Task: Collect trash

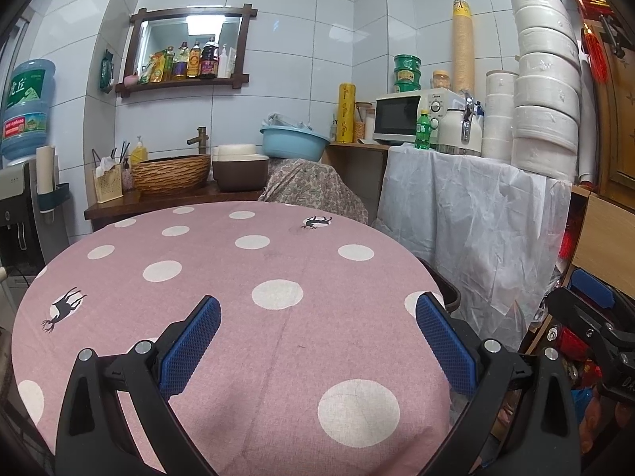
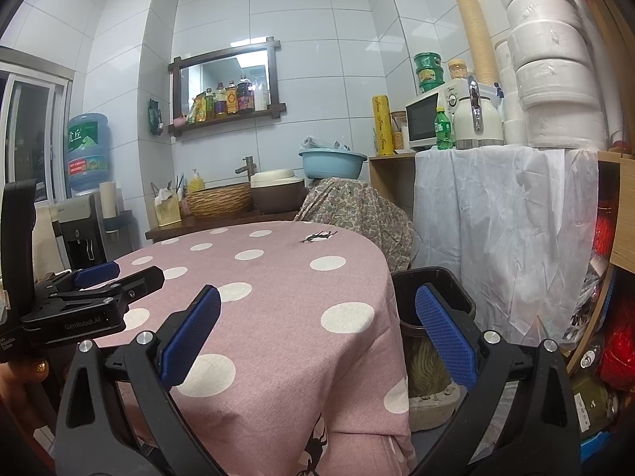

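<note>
Left gripper (image 1: 317, 317): jaws spread wide, nothing between the blue pads (image 1: 190, 351). It hangs above the near part of the round table (image 1: 222, 309), which is covered by a pink cloth with white dots and small deer prints. No contact with the cloth can be made out.

Right gripper (image 2: 317, 309): jaws likewise wide apart and empty. It is held at the right edge of the table, one pad over the cloth, the other in front of the bin (image 2: 432, 297). In the left wrist view this gripper shows at the far right edge, beside the table.

Bin: dark, open-topped, standing on the floor just beside the table's right edge, between the table and a cabinet draped in white sheet (image 2: 504, 230). Its contents cannot be told; the inside is dark. In the left wrist view only a sliver of its rim (image 1: 448, 293) shows past the table edge.

Trash: none can be seen on the tabletop in either view.

Surroundings: behind the table a counter carries a wicker basin (image 1: 170, 172), a brown pot (image 1: 240, 174) and a blue basin (image 1: 293, 141). A microwave (image 1: 408, 117), a green bottle (image 1: 424, 129) and a white kettle (image 1: 460, 131) stand on the draped cabinet. A water dispenser (image 1: 24, 146) stands at the far left.
</note>
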### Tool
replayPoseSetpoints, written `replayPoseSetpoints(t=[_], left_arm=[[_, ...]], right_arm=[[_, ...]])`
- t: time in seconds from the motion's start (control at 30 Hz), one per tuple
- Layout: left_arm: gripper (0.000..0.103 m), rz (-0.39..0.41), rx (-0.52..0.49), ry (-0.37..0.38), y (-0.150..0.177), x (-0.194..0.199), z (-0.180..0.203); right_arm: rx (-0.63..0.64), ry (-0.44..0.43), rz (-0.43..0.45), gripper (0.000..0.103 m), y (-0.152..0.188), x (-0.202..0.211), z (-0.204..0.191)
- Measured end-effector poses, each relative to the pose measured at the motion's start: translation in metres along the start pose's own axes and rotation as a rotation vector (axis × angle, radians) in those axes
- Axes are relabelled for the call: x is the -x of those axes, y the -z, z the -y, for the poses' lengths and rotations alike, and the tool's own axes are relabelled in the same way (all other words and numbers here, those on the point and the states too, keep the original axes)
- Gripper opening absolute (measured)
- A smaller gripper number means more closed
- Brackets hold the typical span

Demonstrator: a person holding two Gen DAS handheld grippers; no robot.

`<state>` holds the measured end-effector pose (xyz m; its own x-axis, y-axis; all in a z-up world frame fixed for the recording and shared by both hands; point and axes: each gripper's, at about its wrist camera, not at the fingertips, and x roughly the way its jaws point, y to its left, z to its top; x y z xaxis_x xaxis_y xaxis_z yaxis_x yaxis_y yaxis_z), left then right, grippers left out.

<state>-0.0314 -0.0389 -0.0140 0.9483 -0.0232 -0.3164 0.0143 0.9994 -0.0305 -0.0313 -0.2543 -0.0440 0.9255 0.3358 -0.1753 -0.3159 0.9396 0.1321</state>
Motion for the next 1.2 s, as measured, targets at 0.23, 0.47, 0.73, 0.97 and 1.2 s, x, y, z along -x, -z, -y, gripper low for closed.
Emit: replayPoseSetpoints(t=[0.23, 0.47, 0.73, 0.97, 1.2], left_arm=[[0.098, -0.002, 0.0, 0.005, -0.0014, 0.0013, -0.0005], [0.098, -0.002, 0.0, 0.003, -0.0017, 0.002, -0.0005], [0.098, -0.002, 0.0, 0.006, -0.0017, 0.002, -0.002], [0.098, -0.003, -0.001, 0.005, -0.0016, 0.0017, -0.0018], [0.098, -0.003, -0.002, 0.005, -0.0015, 0.0019, -0.0023]], right_arm=[[0.001, -0.002, 0.001, 0.097, 0.0006, 0.0007, 0.0004], [0.006, -0.006, 0.002, 0.097, -0.0011, 0.0014, 0.0013], [0.014, -0.013, 0.006, 0.097, -0.0036, 0.0026, 0.0021], [0.023, -0.013, 0.01, 0.097, -0.0047, 0.0025, 0.0028], [0.027, -0.015, 0.009, 0.097, -0.0048, 0.003, 0.003]])
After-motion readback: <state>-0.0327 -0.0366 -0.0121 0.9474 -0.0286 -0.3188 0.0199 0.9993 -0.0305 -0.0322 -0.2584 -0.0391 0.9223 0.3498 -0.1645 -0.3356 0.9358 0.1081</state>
